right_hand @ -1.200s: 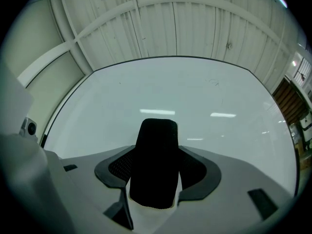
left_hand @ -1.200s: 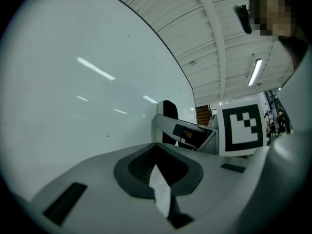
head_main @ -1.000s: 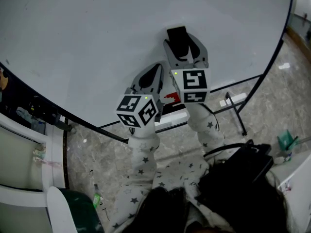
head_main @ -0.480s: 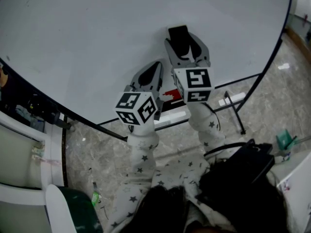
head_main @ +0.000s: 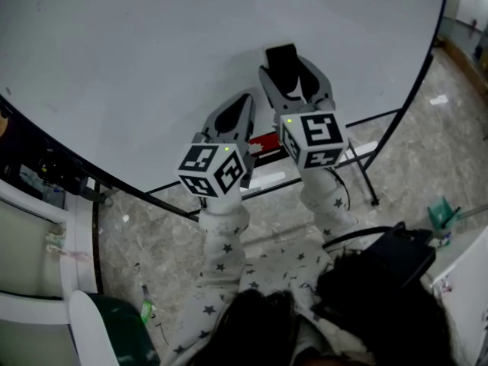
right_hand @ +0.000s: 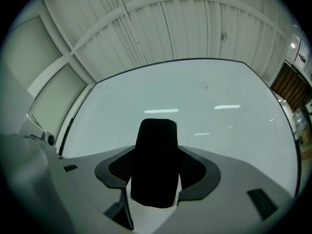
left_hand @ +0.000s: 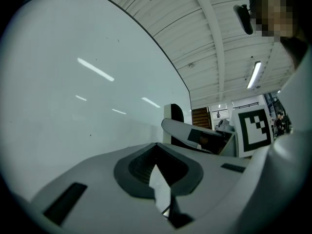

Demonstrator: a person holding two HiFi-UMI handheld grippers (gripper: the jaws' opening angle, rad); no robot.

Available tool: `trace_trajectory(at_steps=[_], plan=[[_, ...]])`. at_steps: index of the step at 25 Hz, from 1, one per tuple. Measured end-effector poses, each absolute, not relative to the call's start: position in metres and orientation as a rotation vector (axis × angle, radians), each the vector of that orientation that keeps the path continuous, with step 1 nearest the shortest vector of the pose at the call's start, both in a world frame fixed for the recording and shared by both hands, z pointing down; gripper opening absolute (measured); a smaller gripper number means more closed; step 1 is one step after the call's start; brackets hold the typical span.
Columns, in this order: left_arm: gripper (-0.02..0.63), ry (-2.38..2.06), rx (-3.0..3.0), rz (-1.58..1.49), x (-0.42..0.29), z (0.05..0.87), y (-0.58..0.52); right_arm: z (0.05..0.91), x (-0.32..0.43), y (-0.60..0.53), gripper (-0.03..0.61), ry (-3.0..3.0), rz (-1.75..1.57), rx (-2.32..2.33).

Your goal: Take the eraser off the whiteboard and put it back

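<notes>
**While the left claw [head_main: 242, 105] stays clenched on nothing, the right claw [head_main: 288, 76] grips the eraser [head_main: 280, 56]**

Seen from the head, the black eraser sits between the right claw's two jaws, which press on its sides. Its far end juts past the jaw tips, over the whiteboard [head_main: 152, 52]. Whether it touches the board's surface cannot be told. In the right gripper view the eraser stands upright in the middle, dark against the pale board behind it. A faint mark [right_hand: 203, 86] shows near the board's upper edge.

The left claw is just beside the right one, on its left and a little nearer the person. Its jaws are drawn together, with only a thin sliver between them and nothing held. Its own view shows the board curving away on the left, and the right claw off to the right.

Each claw carries a block with square markers, the left cube [head_main: 216, 170] and the right cube [head_main: 314, 138]. Star-printed sleeves [head_main: 225, 242] run back from them. Below the board's lower edge are a white ledge [head_main: 267, 180] and, near it, a small red thing [head_main: 263, 142]. A black stand leg [head_main: 364, 170] rests on the marbled floor [head_main: 152, 227].
</notes>
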State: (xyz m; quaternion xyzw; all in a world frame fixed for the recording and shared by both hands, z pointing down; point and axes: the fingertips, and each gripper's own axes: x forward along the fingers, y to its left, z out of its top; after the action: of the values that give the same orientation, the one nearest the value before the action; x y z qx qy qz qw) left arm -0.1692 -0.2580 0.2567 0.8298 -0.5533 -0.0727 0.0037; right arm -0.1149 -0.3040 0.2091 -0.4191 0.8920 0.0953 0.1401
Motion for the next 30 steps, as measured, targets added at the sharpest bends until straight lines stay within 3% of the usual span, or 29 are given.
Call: trace_trajectory(at_steps=[5,11,30], plan=[[0.002,-1.702,2.611,-0.240,-0.168,0.250,-0.260,0.210,-0.117,-0.298,0.259,2.628,0.234,-1.164],[0.002,-1.657,2.646,-0.223,-0.077,0.248,-0.232,0.208,-0.023,-0.261,0.259,2.604,0.190,-1.130],[0.002,-1.628,2.671,-0.182,-0.080,0.249,-0.233,0.211,-0.030,-0.255,0.259,2.623,0.162,-1.116]])
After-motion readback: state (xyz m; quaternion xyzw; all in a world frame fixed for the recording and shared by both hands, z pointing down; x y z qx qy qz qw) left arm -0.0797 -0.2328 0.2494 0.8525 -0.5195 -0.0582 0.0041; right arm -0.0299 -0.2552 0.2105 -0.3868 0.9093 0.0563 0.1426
